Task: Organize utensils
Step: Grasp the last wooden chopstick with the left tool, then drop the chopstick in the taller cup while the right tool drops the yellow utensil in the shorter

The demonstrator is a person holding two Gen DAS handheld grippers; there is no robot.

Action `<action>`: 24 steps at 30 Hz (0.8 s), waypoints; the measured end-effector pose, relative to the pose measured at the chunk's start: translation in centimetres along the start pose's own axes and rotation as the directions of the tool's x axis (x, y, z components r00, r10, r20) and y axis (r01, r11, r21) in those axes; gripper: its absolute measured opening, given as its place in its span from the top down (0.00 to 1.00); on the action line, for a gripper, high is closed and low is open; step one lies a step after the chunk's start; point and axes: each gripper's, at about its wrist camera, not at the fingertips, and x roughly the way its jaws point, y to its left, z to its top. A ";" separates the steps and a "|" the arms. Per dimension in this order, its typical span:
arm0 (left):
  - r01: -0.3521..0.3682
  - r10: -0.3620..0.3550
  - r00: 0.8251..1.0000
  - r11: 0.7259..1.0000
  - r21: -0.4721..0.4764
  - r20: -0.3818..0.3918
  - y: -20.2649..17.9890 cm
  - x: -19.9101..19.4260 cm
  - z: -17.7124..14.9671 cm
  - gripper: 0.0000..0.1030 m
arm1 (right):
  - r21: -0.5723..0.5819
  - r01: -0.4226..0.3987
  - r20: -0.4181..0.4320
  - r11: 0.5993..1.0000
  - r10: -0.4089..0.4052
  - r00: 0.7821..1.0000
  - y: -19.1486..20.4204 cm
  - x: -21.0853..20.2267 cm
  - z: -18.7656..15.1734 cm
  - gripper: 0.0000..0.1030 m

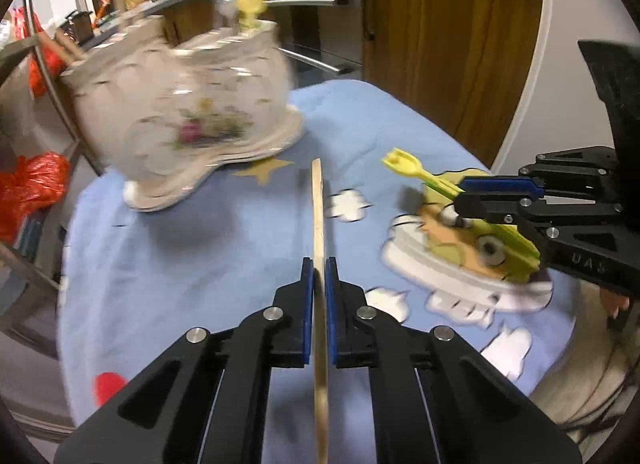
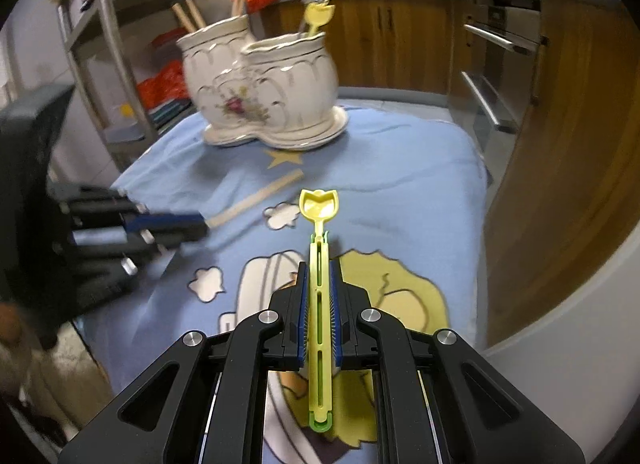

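With the left gripper point(image 1: 319, 264) clamped on a flat wooden stick point(image 1: 318, 208) and the right gripper point(image 2: 319, 268) clamped on a yellow plastic spoon point(image 2: 319, 208), each needed tipping upright over the cream twin-pot ceramic holder point(image 2: 272, 92) before release.

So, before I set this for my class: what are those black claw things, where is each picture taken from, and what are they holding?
They are hand-held grippers, one per hand, each carrying its own camera looking along its jaws. The left gripper is shut on a wooden stick. The right gripper is shut on a yellow plastic spoon. Each gripper also shows in the other's picture. Ahead, on a blue cartoon cloth, stands a white ceramic double holder, already holding utensils.
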 end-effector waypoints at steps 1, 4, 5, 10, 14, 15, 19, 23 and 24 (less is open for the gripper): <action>-0.003 0.003 1.000 1.000 -0.003 -0.001 0.7 -0.3 -0.1 0.94 | -0.010 -0.002 -0.006 1.000 0.002 1.000 0.3 0.2 0.1 0.90; -0.017 0.017 1.000 1.000 0.017 -0.014 2.7 -0.9 -1.3 0.94 | -0.048 -0.018 -0.048 0.999 0.016 0.999 1.1 1.0 0.2 0.90; -0.019 0.020 0.999 0.999 0.027 -0.025 3.2 -1.0 -1.7 0.94 | -0.065 -0.022 -0.068 0.998 0.017 0.998 1.4 1.4 0.3 0.90; 0.003 -0.002 0.996 1.000 0.007 -0.088 5.2 -0.3 -2.7 0.94 | -0.109 -0.020 -0.136 0.994 0.005 0.991 2.0 2.3 0.5 0.90; 0.021 -0.025 0.994 0.999 -0.033 -0.107 5.8 -0.2 -3.3 0.93 | -0.121 -0.013 -0.167 0.993 -0.007 0.986 2.2 2.5 0.7 0.87; 0.021 -0.025 0.994 0.999 -0.037 -0.109 5.8 -0.3 -3.4 0.93 | -0.122 -0.009 -0.171 0.992 -0.012 0.985 2.1 2.5 0.7 0.84; 0.005 -0.011 0.994 0.999 -0.050 -0.113 5.7 0.0 -3.2 0.83 | -0.138 -0.002 -0.188 0.990 -0.024 0.982 2.3 2.9 1.2 0.82; -0.018 0.012 0.994 0.998 -0.055 -0.112 5.5 1.1 -2.7 0.83 | -0.148 -0.005 -0.194 0.989 -0.024 0.981 2.4 3.5 1.7 0.82; -0.028 0.022 0.994 0.998 -0.050 -0.108 5.3 1.2 -2.6 0.83 | -0.145 -0.008 -0.195 0.989 -0.021 0.981 2.4 3.6 1.8 0.84</action>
